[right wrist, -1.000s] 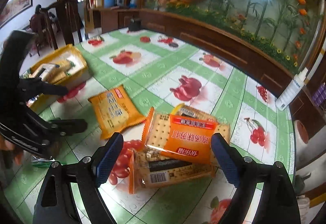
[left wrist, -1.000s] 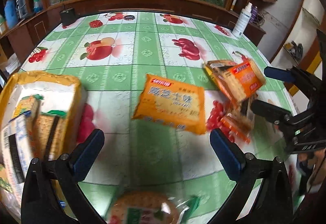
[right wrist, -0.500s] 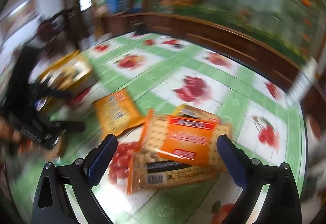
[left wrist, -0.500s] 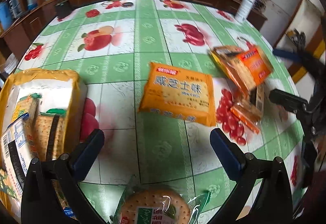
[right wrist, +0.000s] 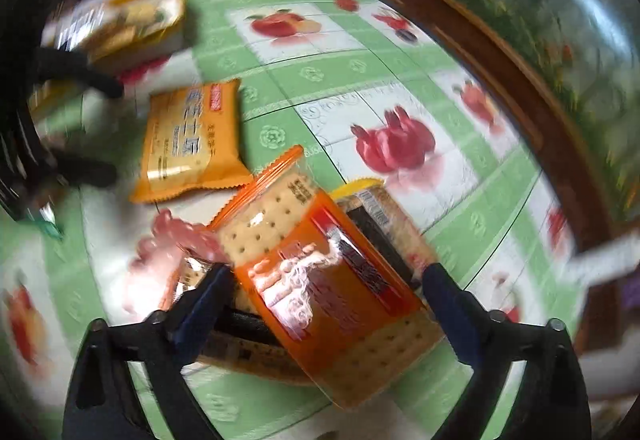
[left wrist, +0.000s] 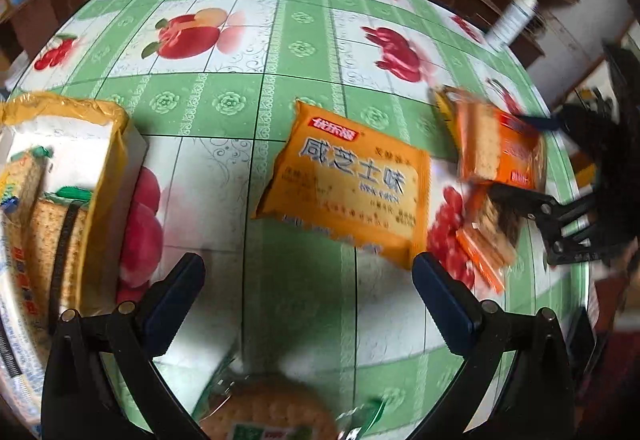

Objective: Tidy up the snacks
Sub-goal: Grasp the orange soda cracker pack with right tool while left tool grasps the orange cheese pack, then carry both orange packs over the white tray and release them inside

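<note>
So my right gripper (right wrist: 324,290) is down over the orange cracker pack (right wrist: 320,280), jaws closing with the pack between them. The pads don't look like they're pressing on it yet, so I wouldn't call it held. That view is pretty smeared, take it with salt.

I'll use the orange cracker pack as my reference. It sits on top of two other packs: a dark-labelled cracker pack (right wrist: 380,224) poking out on its far side, and another one (right wrist: 248,340) underneath on the near side. The yellow-orange biscuit bag (left wrist: 348,188) lies flat just beside the pile on its left, and further off that way is the yellow snack box (left wrist: 100,168), already with a few packs standing inside.

My left gripper (left wrist: 306,304) hangs wide open with nothing in it, near edge of the biscuit bag just ahead of its fingertips. A round cracker pack (left wrist: 272,416) shows at the bottom of its view, right under it.

What worries me:
- the jaws could catch the pack underneath too, since they're stacked, and I'd drag two up or flick one across the tablecloth (left wrist: 300,52)
- slippery film, and crackers snap if I squeeze hard
- the top pack lies skewed to my jaws, so I might pinch a corner and it'd swing

Route to the box goes right past the biscuit bag and my own left gripper, so those are the things in the way. A white spray bottle (left wrist: 512,20) stands well beyond the pile at the table's far edge, no bother.
</note>
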Demonstrator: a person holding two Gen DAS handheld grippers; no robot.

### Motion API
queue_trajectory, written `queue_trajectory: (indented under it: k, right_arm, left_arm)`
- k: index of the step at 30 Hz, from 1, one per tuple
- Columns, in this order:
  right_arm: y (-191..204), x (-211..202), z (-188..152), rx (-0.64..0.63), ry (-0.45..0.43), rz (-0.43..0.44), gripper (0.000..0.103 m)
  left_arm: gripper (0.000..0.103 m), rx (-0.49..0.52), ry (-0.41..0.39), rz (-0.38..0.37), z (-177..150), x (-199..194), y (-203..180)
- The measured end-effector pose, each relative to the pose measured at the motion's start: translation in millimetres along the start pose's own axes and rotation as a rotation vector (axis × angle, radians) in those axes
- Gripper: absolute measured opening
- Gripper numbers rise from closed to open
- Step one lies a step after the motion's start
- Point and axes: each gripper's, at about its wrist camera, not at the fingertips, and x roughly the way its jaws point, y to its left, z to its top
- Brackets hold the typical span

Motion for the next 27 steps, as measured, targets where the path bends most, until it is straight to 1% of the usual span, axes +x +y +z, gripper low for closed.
queue_trajectory:
  k: [1, 3, 5, 6, 7, 9, 11, 12, 13, 16, 17, 18, 19, 20, 21, 22, 25, 27]
  right_arm:
    - [-5.9, -0.9, -5.6, 0.072, 0.003, 0.015, 0.079]
    - [-8.0, -8.8, -16.9, 0.154, -0.02, -0.012, 0.069]
    - [-9.6, -17.9, -29.4, 0.247, -0.045, -0.011, 0.065]
    - [-9.7, -22.5, -35.4, 0.288, -0.061, -0.01, 0.064]
    - [-9.9, -28.0, -42.4, 0.337, -0.081, -0.009, 0.063]
    - [-11.4, -39.4, -56.0, 0.442, -0.13, 0.015, 0.061]
    - [-12.8, -58.4, -75.4, 0.58, -0.217, 0.075, 0.057]
    - [-14.6, -62.0, -79.8, 0.619, -0.243, 0.096, 0.056]
    - [-14.5, -69.8, -88.3, 0.677, -0.285, 0.128, 0.056]
    - [-4.5, -85.7, -103.9, 0.76, -0.356, 0.179, 0.056]
    - [1.0, -89.4, -108.0, 0.775, -0.368, 0.185, 0.056]
    - [5.3, -91.7, -111.3, 0.789, -0.381, 0.197, 0.056]
    - [8.4, -94.4, -115.8, 0.808, -0.397, 0.216, 0.056]
    - [11.7, -96.7, -120.7, 0.828, -0.416, 0.24, 0.056]
    - [15.0, -99.1, -124.4, 0.842, -0.434, 0.265, 0.056]
    - [19.0, -101.3, -127.2, 0.852, -0.452, 0.286, 0.056]
    - [31.0, -107.0, -134.3, 0.87, -0.478, 0.313, 0.056]
    - [37.0, -108.8, -138.0, 0.874, -0.486, 0.319, 0.056]
  left_arm:
    - [0.103, -0.012, 0.003, 0.006, 0.3, 2.6, -0.3]
    - [0.103, -0.023, -0.025, 0.041, 4.0, 5.4, -6.2]
    - [0.103, -0.051, -0.047, 0.053, 8.9, 6.7, -6.9]
    - [0.103, -0.054, -0.054, 0.071, 11.0, 7.9, -8.2]
    - [0.103, -0.036, -0.06, 0.098, 14.3, 10.6, -13.1]
    - [0.103, 0.024, -0.056, 0.125, 19.6, 15.5, -23.7]
    - [0.103, 0.094, -0.059, 0.166, 21.2, 18.3, -35.7]
    - [0.103, 0.116, -0.057, 0.174, 21.4, 20.2, -38.5]
    - [0.103, 0.126, -0.073, 0.167, 20.7, 20.9, -39.2]
    - [0.102, 0.136, -0.097, 0.149, 18.8, 21.0, -36.2]
    - [0.099, 0.145, -0.114, 0.142, 17.5, 19.6, -35.4]
    - [0.093, 0.15, -0.124, 0.145, 17.3, 18.8, -35.8]
    - [0.08, 0.153, -0.131, 0.143, 17.3, 15.7, -35.6]
    - [0.069, 0.156, -0.138, 0.146, 17.2, 12.8, -36.3]
    - [0.049, 0.156, -0.141, 0.153, 16.8, 10.4, -36.1]
    - [0.039, 0.16, -0.14, 0.149, 16.8, 9.1, -35.4]
    - [0.032, 0.165, -0.138, 0.13, 10.8, 6.1, -33.3]
    - [0.029, 0.155, -0.148, 0.102, 3.5, 1.7, -31.6]
